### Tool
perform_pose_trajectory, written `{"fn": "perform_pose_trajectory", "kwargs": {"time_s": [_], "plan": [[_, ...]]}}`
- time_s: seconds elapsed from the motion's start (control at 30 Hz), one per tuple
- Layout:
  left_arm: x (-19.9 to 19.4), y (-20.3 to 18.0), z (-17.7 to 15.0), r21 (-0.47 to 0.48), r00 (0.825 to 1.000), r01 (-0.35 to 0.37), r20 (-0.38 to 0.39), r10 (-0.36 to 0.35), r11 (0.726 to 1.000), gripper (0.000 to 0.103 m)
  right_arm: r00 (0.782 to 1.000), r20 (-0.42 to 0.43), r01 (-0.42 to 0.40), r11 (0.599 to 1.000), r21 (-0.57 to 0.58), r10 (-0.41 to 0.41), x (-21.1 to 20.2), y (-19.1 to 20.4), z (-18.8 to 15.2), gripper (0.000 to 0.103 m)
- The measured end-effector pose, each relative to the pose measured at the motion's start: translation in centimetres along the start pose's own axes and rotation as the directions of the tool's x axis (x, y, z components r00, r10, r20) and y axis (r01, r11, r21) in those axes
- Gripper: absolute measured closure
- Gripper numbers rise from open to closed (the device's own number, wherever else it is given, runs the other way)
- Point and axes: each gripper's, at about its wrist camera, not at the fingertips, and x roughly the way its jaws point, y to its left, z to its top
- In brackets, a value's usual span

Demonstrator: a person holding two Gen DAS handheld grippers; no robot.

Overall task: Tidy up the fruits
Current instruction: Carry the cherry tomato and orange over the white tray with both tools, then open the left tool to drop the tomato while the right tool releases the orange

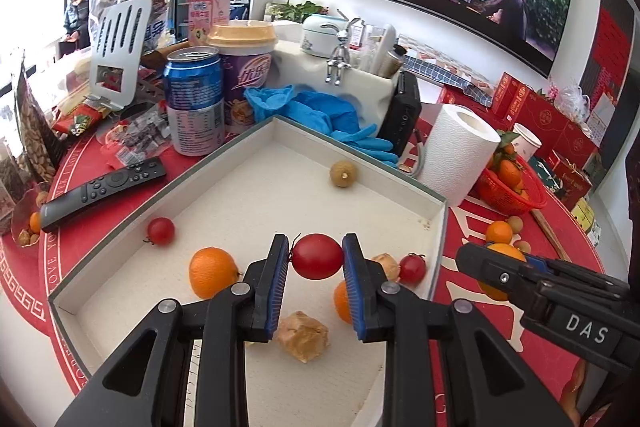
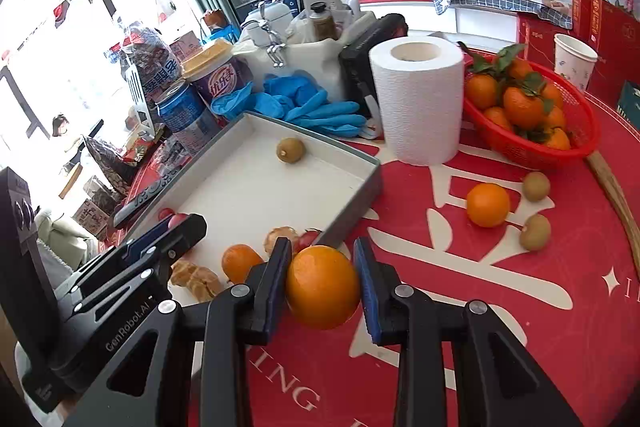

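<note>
Between the left gripper (image 1: 316, 257) pads sits a clamped cherry tomato (image 1: 317, 256), above the part-filled tray (image 1: 438, 223); the right gripper (image 2: 323, 281) grips an orange (image 2: 322, 287); loose fruit beyond it awaits.

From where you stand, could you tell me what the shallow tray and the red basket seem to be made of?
The tray looks like rigid cardboard: matte off-white inside, grey-green outside, with sharp folded corners. The red basket looks like moulded plastic, glossy, with an open mesh wall; the oranges show through it.
</note>
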Motion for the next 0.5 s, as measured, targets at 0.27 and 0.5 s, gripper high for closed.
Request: {"fn": "perform_pose_trajectory", "kwargs": {"time_s": [0.27,0.5], "plan": [[1.0,2.8,0.0,-0.109,0.998,-0.062,-0.040,0.058,0.992,0.073,0.999,-0.042,-0.030,0.999,-0.033,0.028,3.2,3.4,1.7,0.069],[0.4,2.8,0.0,-0.113,0.994,-0.109,-0.018,0.108,0.988,0.021,0.998,-0.054,-0.047,0.998,-0.036,0.045,4.4,4.1,2.3,0.069]]}}
